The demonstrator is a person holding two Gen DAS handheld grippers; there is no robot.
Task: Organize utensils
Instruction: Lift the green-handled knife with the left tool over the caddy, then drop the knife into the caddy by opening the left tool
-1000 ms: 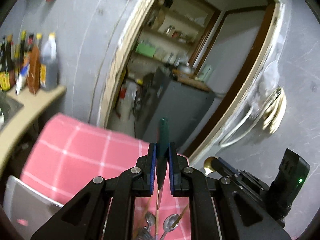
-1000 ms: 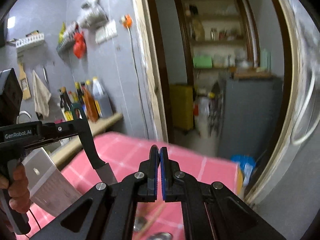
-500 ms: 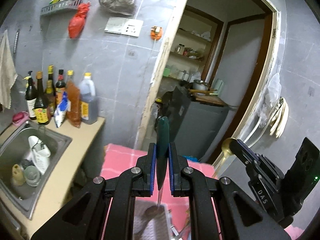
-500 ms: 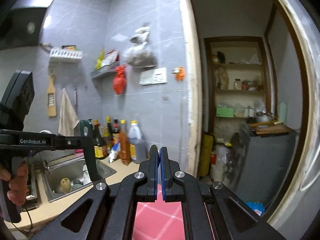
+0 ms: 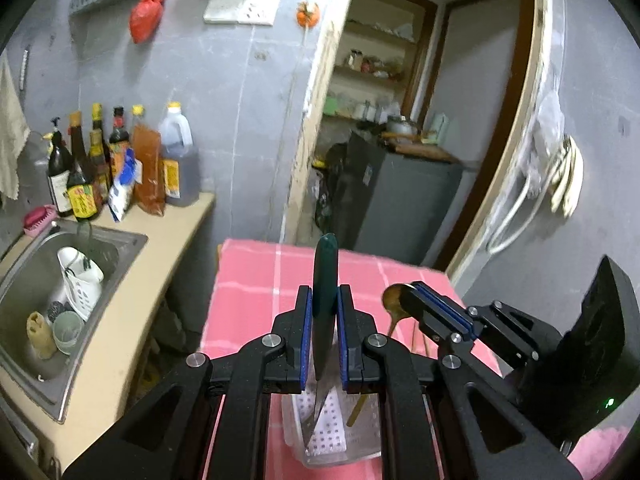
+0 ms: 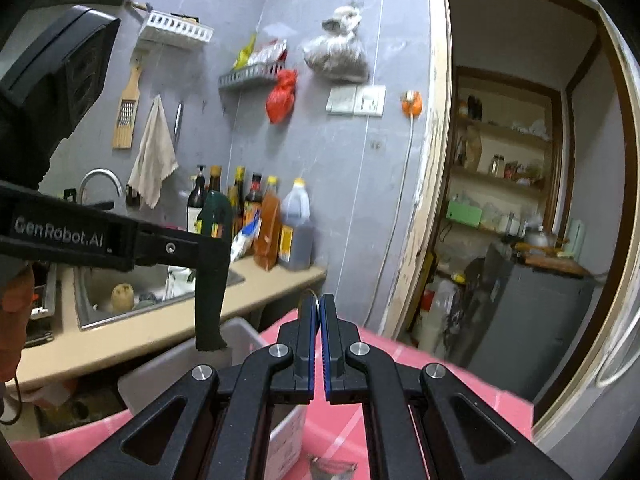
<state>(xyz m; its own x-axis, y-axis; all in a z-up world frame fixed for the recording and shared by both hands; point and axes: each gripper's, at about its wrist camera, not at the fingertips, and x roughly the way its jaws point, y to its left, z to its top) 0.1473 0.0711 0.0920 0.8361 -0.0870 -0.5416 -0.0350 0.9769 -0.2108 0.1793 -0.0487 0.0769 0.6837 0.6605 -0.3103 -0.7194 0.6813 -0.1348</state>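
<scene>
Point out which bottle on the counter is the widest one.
The big jug with a handle and pale cap, at the row's end nearest the doorway; the other bottles are slim and dark-necked.

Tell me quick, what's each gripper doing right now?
Left gripper: shut on the knife, by its dark green handle.
Right gripper: shut on the spoon.

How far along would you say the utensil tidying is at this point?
Done: I cannot make out anything settled in the holder on the table.
In hand: the left gripper clamps a knife, blade down over the holder; the right gripper pinches a spoon beside it.
Left: release both into the holder; neither is let go yet.
</scene>
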